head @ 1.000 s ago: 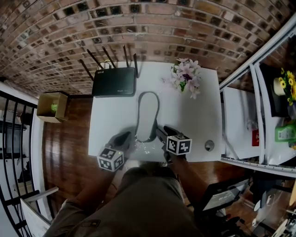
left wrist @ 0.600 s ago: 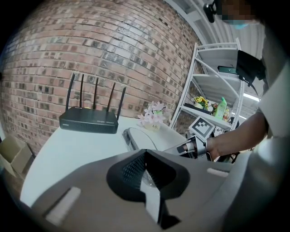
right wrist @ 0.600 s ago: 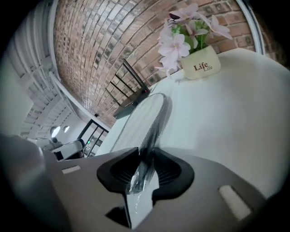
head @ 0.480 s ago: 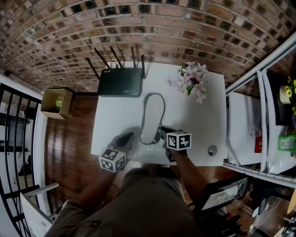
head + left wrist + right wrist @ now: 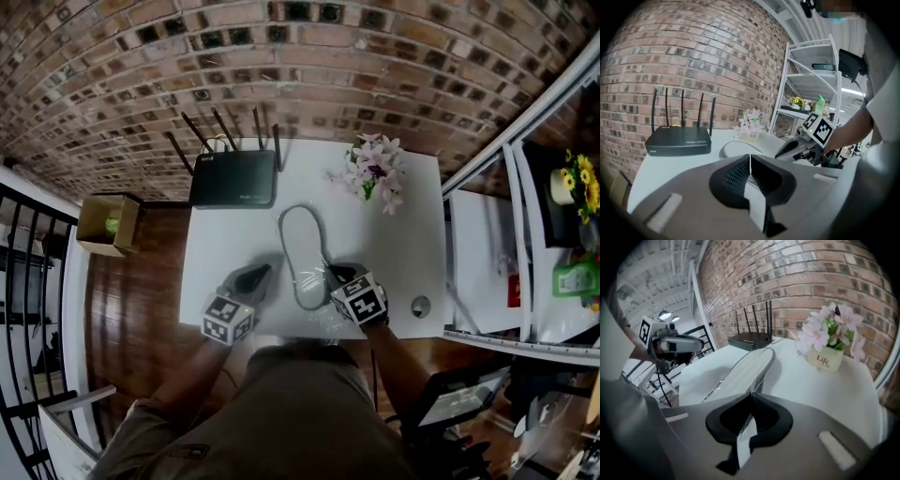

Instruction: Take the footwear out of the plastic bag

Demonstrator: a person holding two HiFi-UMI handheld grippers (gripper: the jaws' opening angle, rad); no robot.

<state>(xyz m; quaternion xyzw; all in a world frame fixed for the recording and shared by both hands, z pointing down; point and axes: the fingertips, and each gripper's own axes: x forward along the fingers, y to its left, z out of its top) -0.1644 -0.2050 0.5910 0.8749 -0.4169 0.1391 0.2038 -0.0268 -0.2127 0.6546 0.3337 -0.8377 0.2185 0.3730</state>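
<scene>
Both forearms come in from 6 o'clock over the person's lap and spread to either side of the slipper (image 5: 302, 248). The left gripper (image 5: 260, 274) lies at the slipper's 8 o'clock and points toward 1 o'clock. Its jaws are pressed together, and I see nothing between them. The right gripper (image 5: 329, 273) sits at the slipper's 4 o'clock, points toward 11 o'clock and tips well downward, its marker cube skewed. Its jaws have just been closing and now meet on a thin fold of the bag (image 5: 324, 319).

The slipper, grey and flat, lies in the middle of the table (image 5: 403, 244), its length running from 12 to 6 o'clock. The router (image 5: 232, 178) stands at 11 o'clock and the flowers (image 5: 375, 167) at 1 o'clock.

The bag is clear, so its outline is hard to trace. Only crinkles show at the slipper's near end. How far the slipper is still inside it I cannot tell. Both hands are hidden under the cubes. In the right gripper view the gripper's body cuts off the slipper's near end. A small round thing (image 5: 420, 306) at 4 o'clock on the table is too small to name.
</scene>
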